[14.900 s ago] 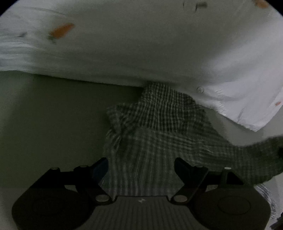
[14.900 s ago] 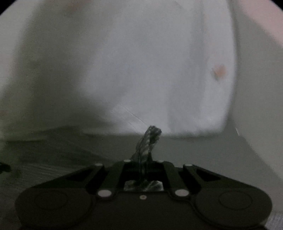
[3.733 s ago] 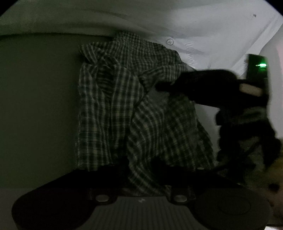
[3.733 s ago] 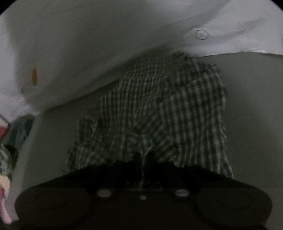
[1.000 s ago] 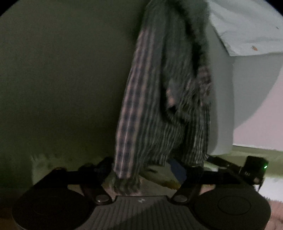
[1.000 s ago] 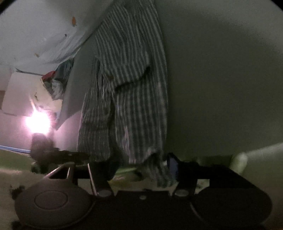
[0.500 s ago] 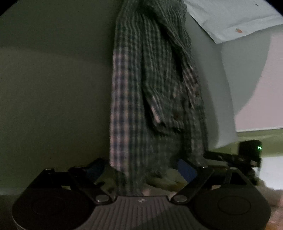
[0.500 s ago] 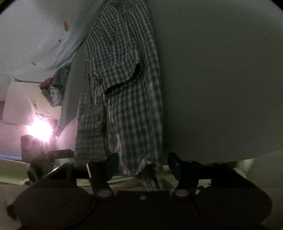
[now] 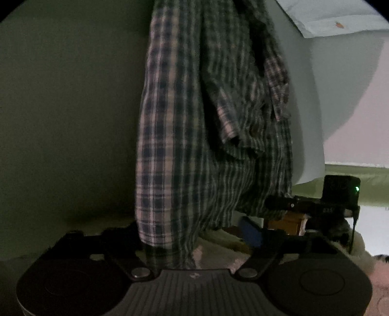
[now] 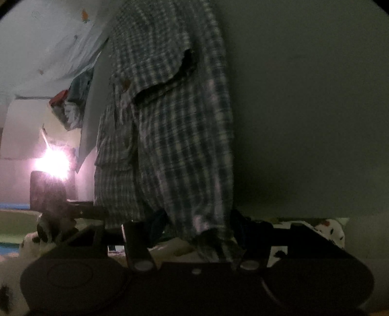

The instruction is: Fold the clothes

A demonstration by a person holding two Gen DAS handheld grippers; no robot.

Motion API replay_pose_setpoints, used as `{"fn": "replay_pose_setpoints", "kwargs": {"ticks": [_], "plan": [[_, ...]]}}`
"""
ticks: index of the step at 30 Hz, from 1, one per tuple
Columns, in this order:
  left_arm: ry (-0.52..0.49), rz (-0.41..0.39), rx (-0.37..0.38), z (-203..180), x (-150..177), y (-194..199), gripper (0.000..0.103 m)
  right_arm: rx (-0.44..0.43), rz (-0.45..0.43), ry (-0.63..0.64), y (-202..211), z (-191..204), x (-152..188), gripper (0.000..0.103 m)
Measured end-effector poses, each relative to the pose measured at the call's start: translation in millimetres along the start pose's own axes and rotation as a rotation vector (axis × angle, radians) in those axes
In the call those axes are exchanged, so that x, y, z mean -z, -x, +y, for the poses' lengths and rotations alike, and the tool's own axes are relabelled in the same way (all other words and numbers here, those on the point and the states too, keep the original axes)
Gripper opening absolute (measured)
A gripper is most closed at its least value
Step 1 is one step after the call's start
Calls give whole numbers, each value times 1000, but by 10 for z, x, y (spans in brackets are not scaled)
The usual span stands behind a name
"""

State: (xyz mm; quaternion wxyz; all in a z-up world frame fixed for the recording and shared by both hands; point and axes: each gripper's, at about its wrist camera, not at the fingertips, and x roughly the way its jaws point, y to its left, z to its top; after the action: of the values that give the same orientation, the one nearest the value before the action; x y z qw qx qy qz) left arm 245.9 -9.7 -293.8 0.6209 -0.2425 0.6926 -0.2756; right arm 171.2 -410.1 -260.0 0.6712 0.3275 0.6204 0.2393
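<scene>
The plaid shirt (image 9: 194,136) runs lengthwise from frame bottom to top; both the left gripper (image 9: 194,233) and right gripper (image 10: 194,231) are closing, jaws apart around its near edge.

Left gripper (image 9: 192,233): black housing, ribbed grey centre plate, silver pivot screws. Right gripper (image 10: 194,233): black, silver screws.

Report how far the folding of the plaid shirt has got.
Done: the plaid shirt lies stretched lengthwise on the grey surface, apart from the white cloth.
In hand: both jaws are closing with its near hem between them, the left hand-held gripper at one corner, the right hand-held gripper at the other; no firm pinch shows yet.
Left: no fold is visible; a sleeve or flap lies loose on top.
</scene>
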Motion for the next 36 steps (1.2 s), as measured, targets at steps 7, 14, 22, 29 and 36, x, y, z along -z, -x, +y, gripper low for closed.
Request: {"fn": "replay_pose_setpoints", "kwargs": {"ticks": [7,14,22,29,36], "plan": [[85,-83,210,-210,9,27,18,-136,-65,94,198,343,-24,7],[242,-319,577,-327,-259,527,18,-316,-226,124,650,680,-267,6],[297,-450,700,-346,-769,776,18,-383,-361,145,841,880,-862,6],[321,-566,773,-410,-1445,816,18,-403,-447,129,923,816,-1596,6],[406,-614,719,-246,-2418,801,20,-349,-487,-57,661,585,-2549,11]]}}
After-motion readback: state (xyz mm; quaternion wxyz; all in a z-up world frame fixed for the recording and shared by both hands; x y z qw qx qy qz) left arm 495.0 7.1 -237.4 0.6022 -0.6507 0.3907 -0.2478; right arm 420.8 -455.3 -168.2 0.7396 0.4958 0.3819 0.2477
